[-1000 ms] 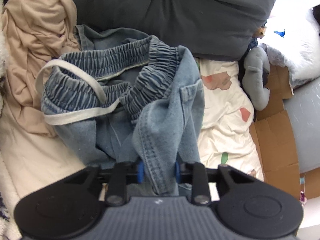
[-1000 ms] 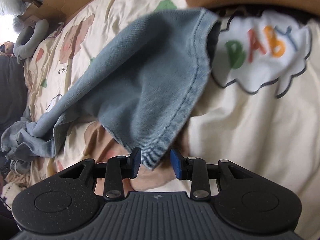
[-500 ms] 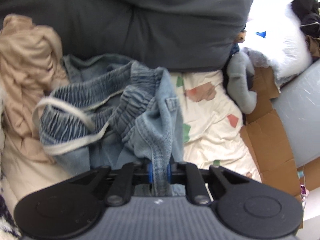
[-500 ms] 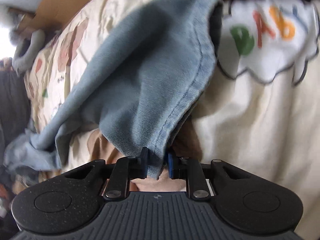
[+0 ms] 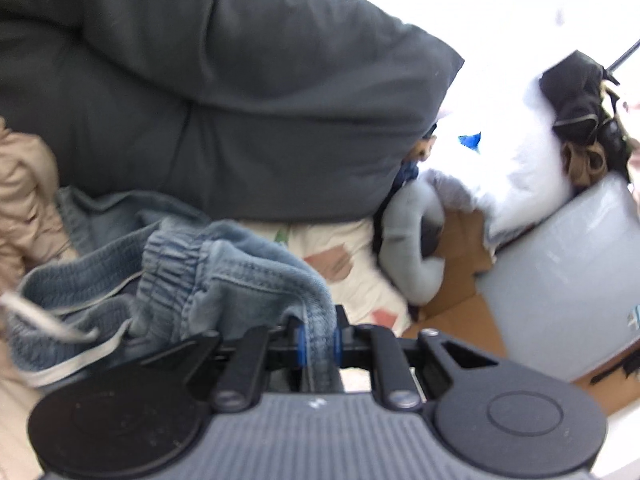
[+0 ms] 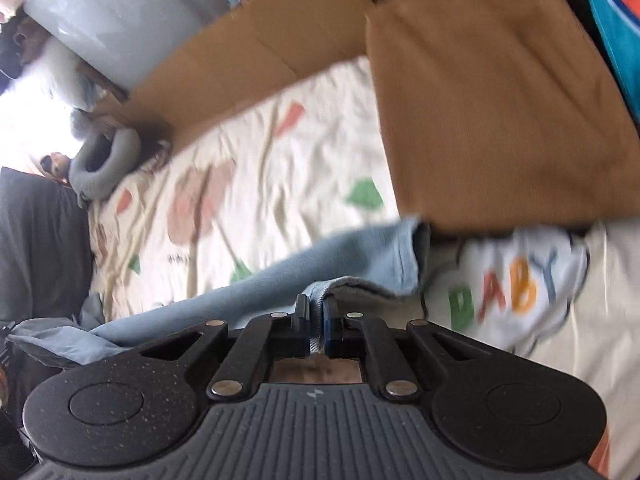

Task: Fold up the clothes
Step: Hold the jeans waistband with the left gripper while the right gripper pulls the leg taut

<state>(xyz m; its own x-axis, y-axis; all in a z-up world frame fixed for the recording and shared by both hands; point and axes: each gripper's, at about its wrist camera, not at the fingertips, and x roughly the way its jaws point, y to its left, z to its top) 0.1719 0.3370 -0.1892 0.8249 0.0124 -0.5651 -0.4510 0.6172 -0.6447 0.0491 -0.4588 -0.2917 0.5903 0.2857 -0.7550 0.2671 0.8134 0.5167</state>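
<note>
Denim, pale blue and washed soft: the jeans sit bunched on the bed, their gathered elastic waistband and a white drawstring heaped on the near left side of the left wrist view. The left claw is clamped tight on a fold of that waist end, blue pads pressed into the cloth. Over on the right wrist view, a trouser leg stretches across the patterned sheet, and the right claw is pinched closed on its hem edge, fabric squeezed between the pads. Just beside the leg's open cuff lies a white patch spelling BABY in coloured letters, and above it a folded brown garment. Behind the waistband there's a big dark grey cushion, with a crumpled beige garment at the left edge. A grey plush toy leans near flattened cardboard. Both views are motion-blurred.
</note>
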